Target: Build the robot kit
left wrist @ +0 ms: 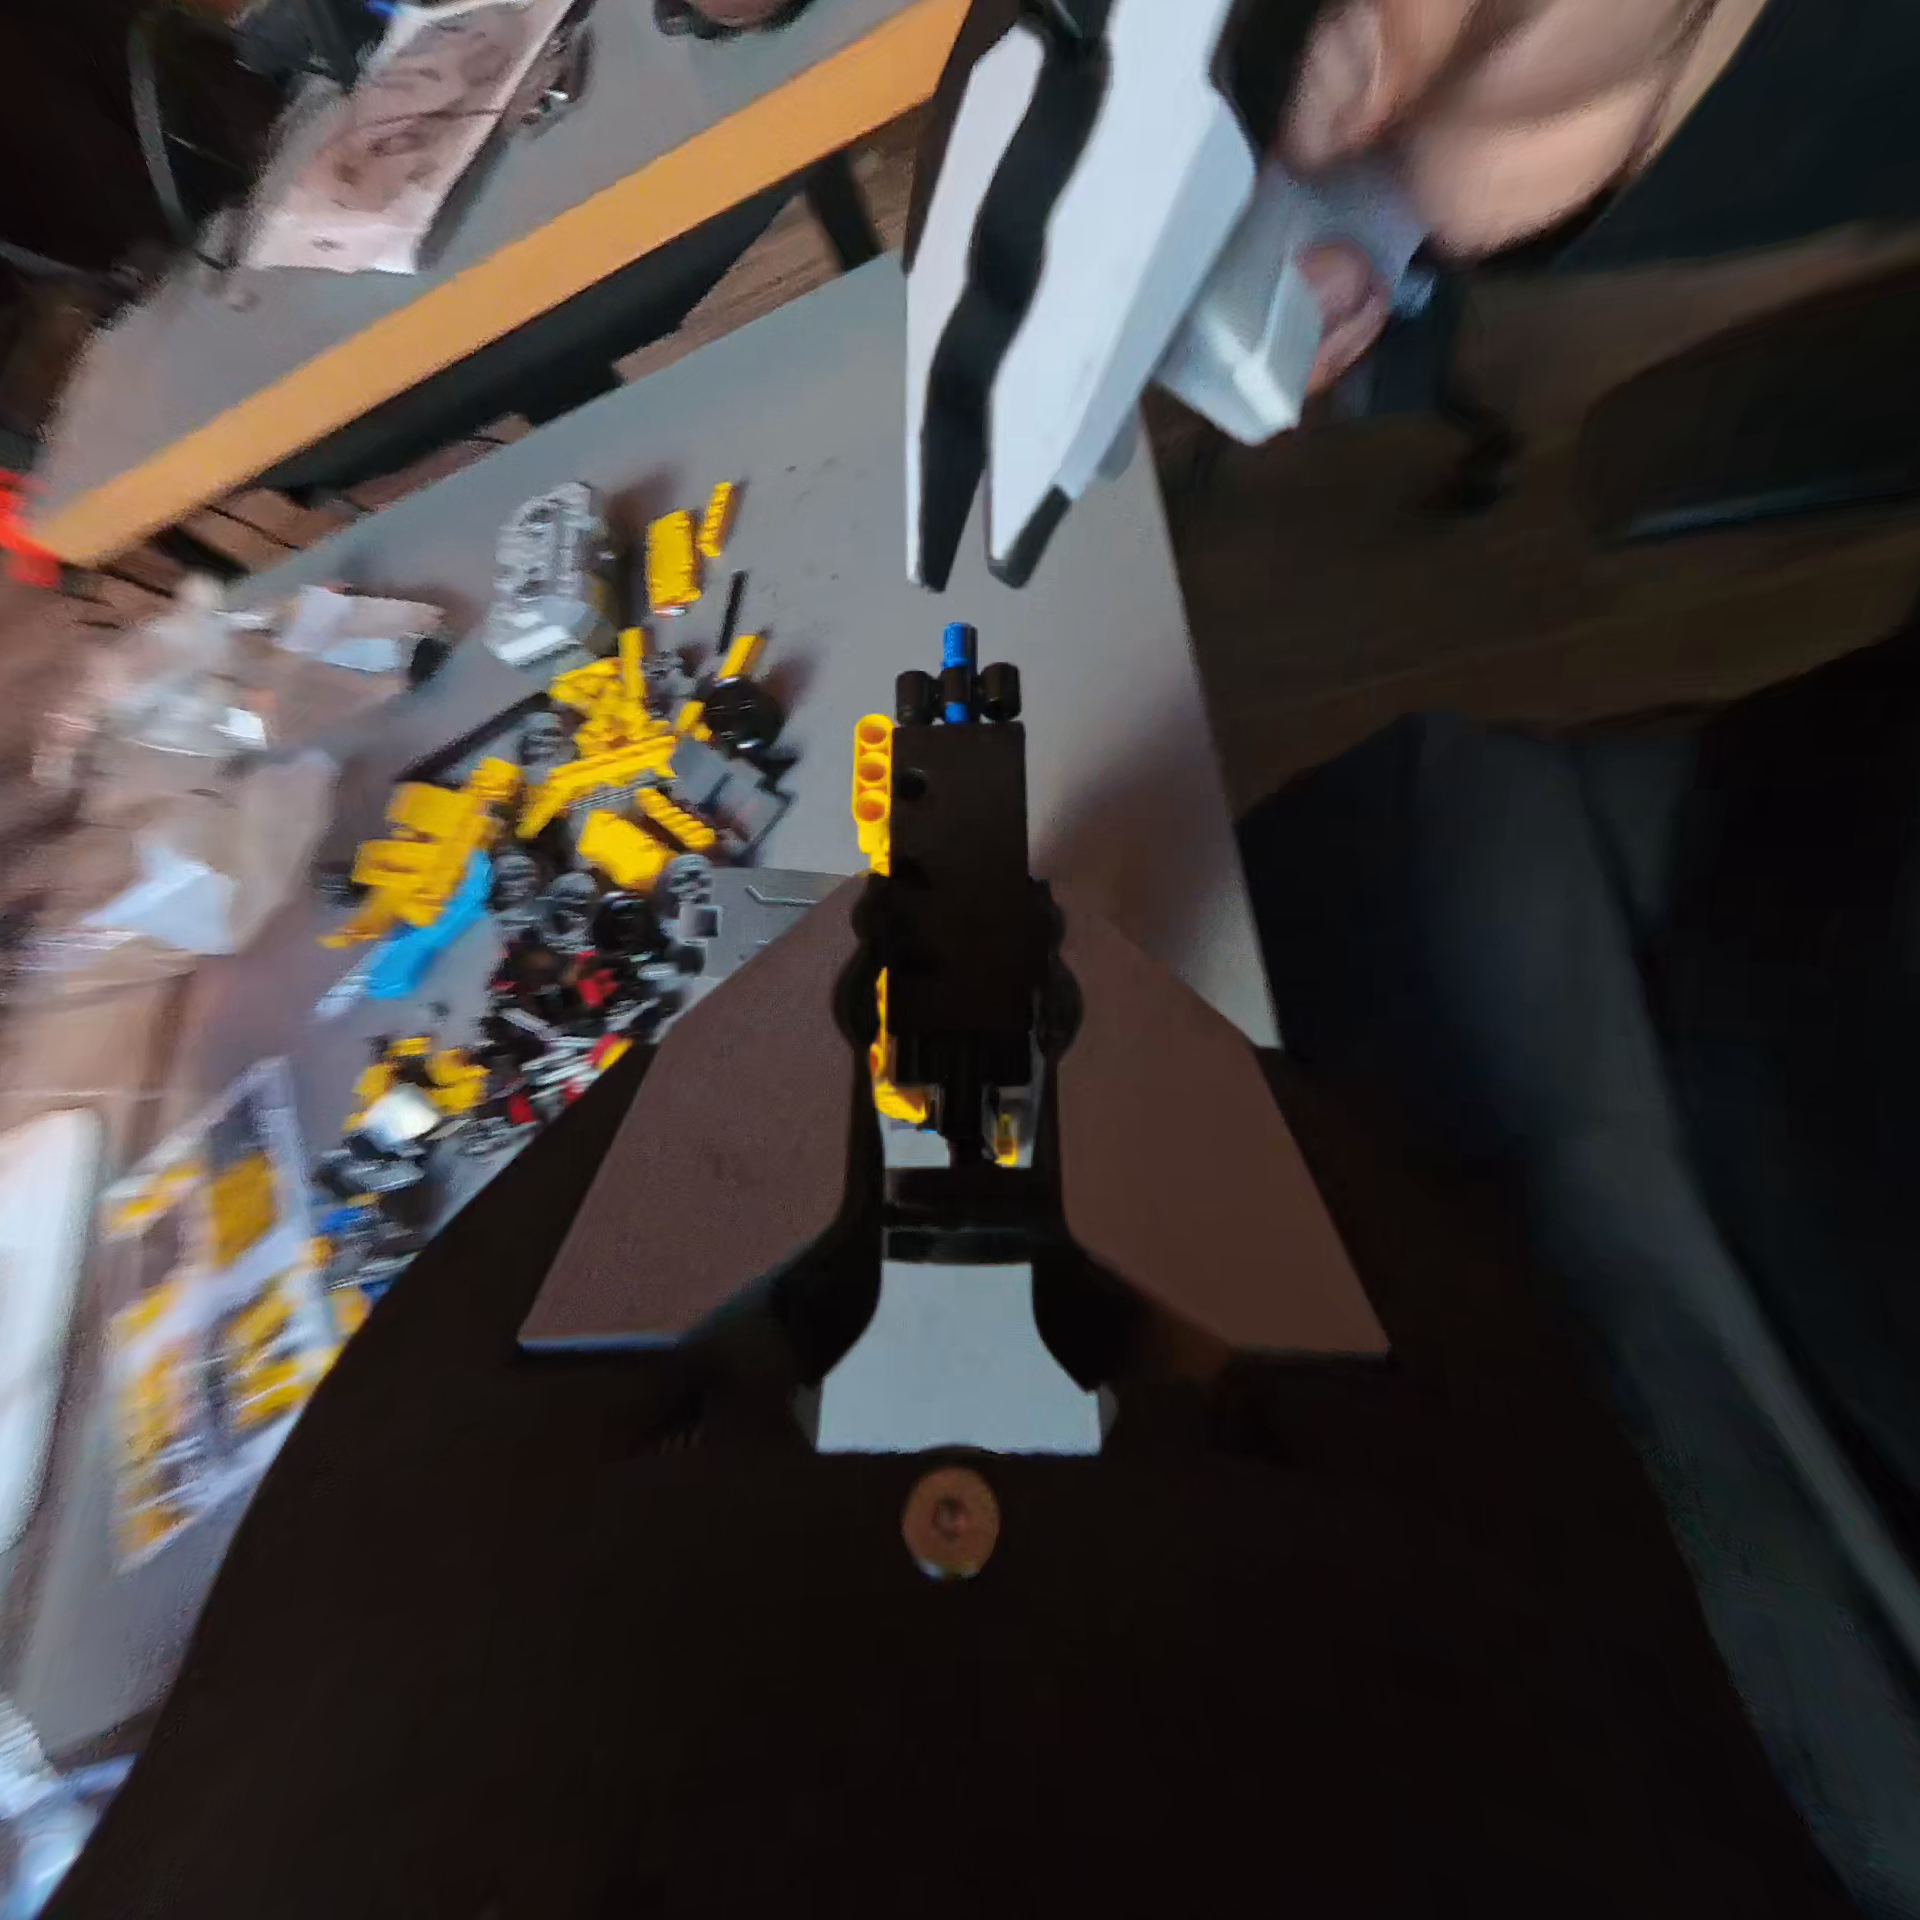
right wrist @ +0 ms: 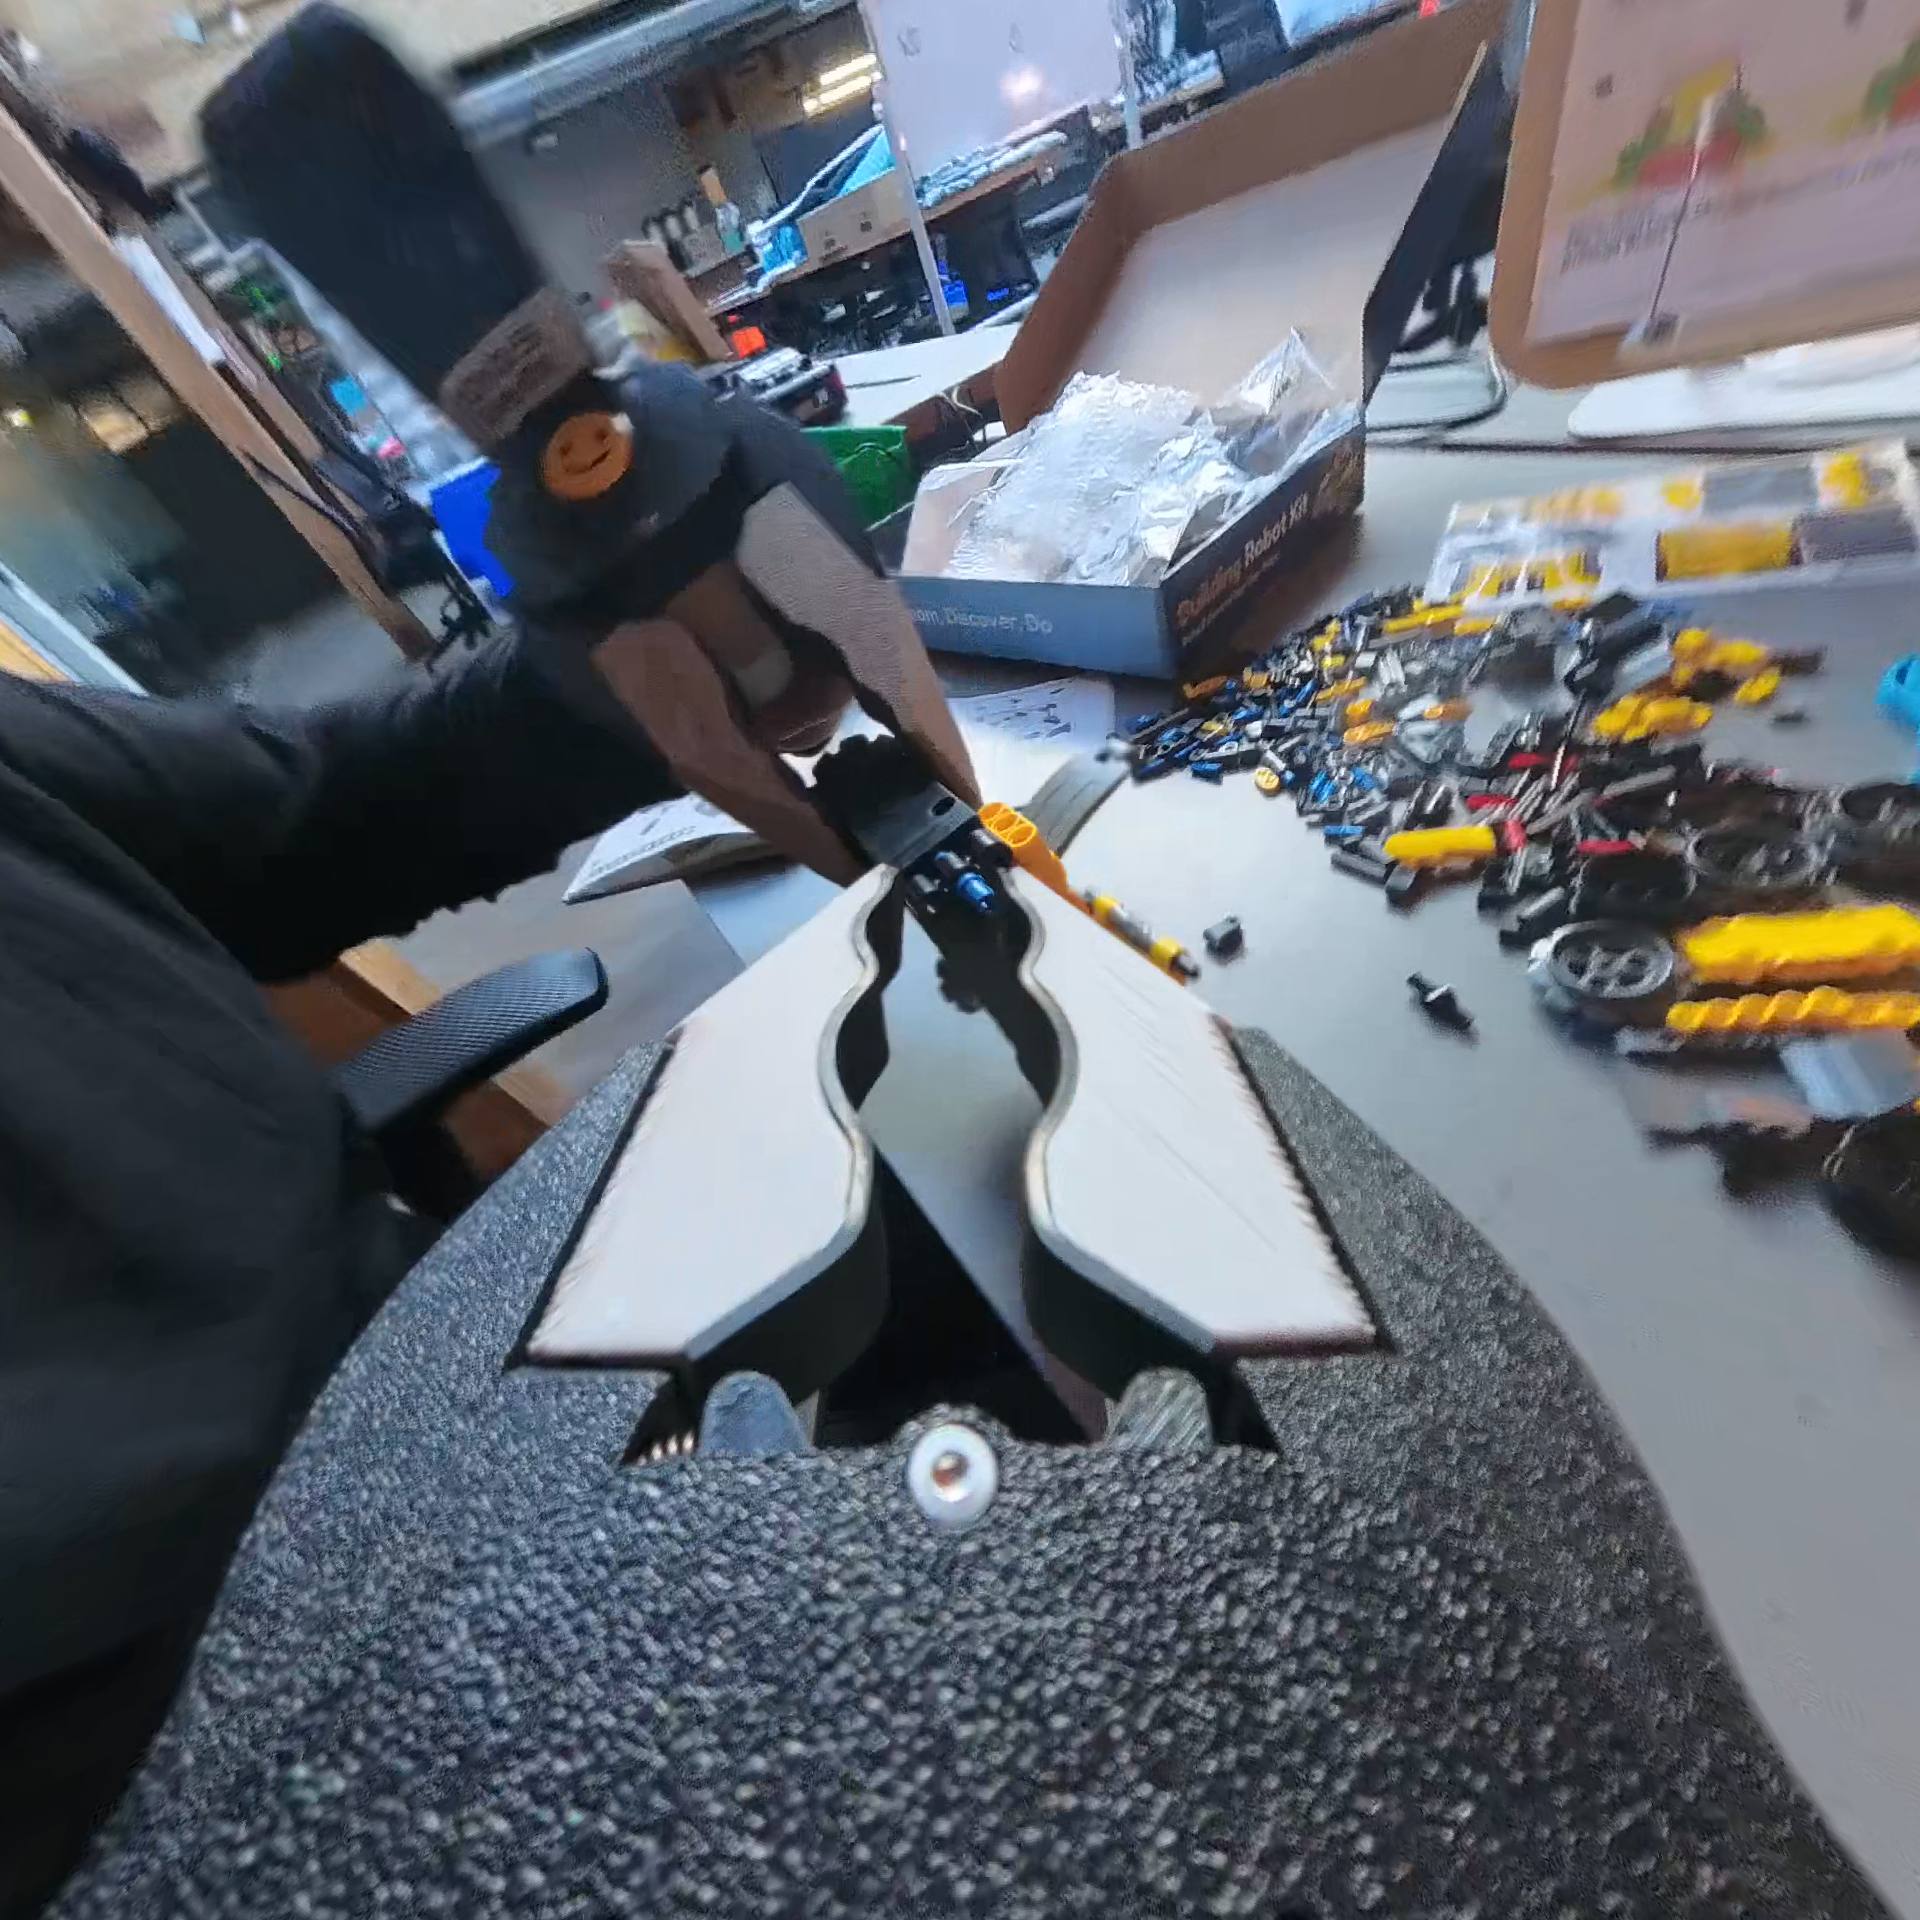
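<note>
In the left wrist view, the left gripper (left wrist: 956,935) is closed on a small black block assembly (left wrist: 956,831), held in the air above the grey desk (left wrist: 1101,727). Its fingers clamp the near half of the block. This leaves the far end clear, where a blue pin (left wrist: 956,649) sticks out between two black round studs and a yellow holed beam (left wrist: 873,769) sits along the left side. The hold looks centred and square. The right gripper (left wrist: 977,571) comes in from the far side with its white fingers close together. Its tips are just short of the blue pin, not touching it and slightly to the right of its line. A blurred pile of yellow and black parts (left wrist: 623,810) lies on the desk to the left. In the right wrist view, the right gripper (right wrist: 948,883) has only a narrow gap between its fingers and holds nothing. The blue pin (right wrist: 971,888) sits right at the mouth of that gap. The left gripper (right wrist: 899,821) holds the assembly tilted down towards it. The parts pile (right wrist: 1558,790) is to the right, with an open cardboard box (right wrist: 1247,592) of plastic bags beyond it.
</note>
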`<action>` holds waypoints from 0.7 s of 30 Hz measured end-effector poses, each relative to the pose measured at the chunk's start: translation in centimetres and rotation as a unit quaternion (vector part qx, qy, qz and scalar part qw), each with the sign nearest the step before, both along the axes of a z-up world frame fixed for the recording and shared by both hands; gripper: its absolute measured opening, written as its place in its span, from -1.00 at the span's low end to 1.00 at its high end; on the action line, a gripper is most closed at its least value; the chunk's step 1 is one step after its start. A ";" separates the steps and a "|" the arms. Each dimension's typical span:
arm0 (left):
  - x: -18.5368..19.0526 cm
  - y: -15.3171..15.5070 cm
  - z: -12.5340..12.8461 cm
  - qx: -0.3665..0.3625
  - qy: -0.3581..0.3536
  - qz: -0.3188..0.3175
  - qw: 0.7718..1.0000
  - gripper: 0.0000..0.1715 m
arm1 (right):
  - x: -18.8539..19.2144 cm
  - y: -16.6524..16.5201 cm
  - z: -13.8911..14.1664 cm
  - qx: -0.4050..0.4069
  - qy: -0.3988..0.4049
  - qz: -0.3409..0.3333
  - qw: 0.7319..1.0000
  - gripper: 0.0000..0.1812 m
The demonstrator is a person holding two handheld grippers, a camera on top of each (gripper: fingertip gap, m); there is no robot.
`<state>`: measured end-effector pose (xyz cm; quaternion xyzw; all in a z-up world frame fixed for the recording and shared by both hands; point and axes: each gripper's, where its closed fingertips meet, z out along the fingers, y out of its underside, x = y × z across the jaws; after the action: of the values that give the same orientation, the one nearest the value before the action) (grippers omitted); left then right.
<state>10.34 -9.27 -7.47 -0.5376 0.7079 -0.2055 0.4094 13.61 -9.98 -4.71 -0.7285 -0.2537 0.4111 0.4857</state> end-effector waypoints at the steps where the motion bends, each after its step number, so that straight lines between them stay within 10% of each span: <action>1: 0.0 -0.1 -0.2 0.046 0.005 0.006 0.999 -0.73 | 0.2 -0.2 -0.1 -0.014 0.004 -0.003 1.000 -0.80; 21: -1.2 -2.9 -3.4 0.237 -0.044 0.005 0.971 -0.74 | -2.3 -2.9 -5.3 -0.105 0.039 0.024 0.993 -0.86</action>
<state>9.13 -12.21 -10.84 -0.4197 0.7148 -0.0533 0.5569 11.33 -12.86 -9.97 -0.7525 -0.2069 0.4752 0.4064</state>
